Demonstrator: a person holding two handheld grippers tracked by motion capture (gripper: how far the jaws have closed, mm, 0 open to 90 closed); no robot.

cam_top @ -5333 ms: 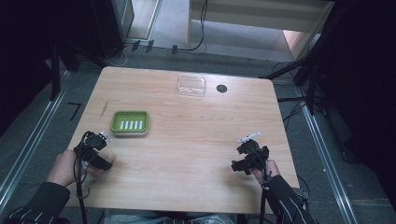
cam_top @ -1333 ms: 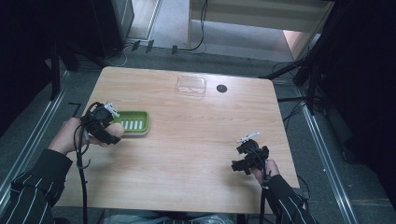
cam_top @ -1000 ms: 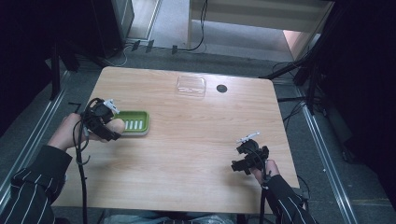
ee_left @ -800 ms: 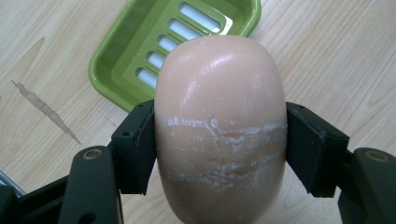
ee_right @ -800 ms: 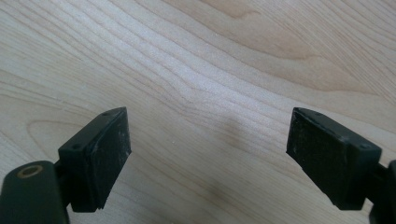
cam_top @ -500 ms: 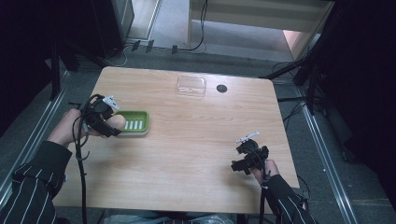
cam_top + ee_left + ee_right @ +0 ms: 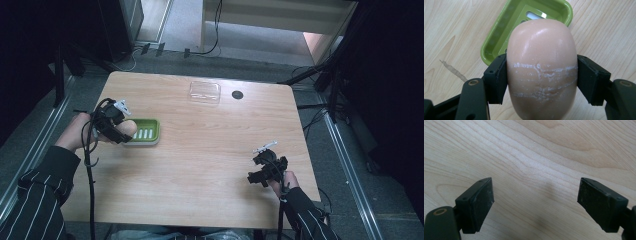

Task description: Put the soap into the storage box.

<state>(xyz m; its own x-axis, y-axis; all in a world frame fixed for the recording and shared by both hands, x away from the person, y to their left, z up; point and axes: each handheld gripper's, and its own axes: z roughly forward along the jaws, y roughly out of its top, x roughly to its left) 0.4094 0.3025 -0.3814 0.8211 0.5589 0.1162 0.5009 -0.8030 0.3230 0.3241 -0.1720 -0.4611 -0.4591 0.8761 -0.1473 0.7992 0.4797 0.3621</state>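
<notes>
The tabletop (image 7: pixel 210 150) carries a green soap dish (image 7: pixel 145 131) near its left edge, and a clear plastic lid (image 7: pixel 204 92) and a small dark disc (image 7: pixel 237 94) well apart at the far side. The step in hand looks like setting a soap bar into the dish. The left gripper (image 7: pixel 117 131) is clenched on the pinkish soap bar (image 7: pixel 541 67), held just over the dish's near end. The next move calls for lowering the bar squarely over the slotted floor and only then letting go, since the bar looks slick and rounded. The right gripper (image 7: pixel 262 172) rests with jaws spread wide and nothing between them.

The left gripper view shows white scuff lines across the bar and both pads pressing its sides. The high view gives the dish's place on the tabletop. The right gripper view shows bare wood grain (image 7: pixel 536 157).
</notes>
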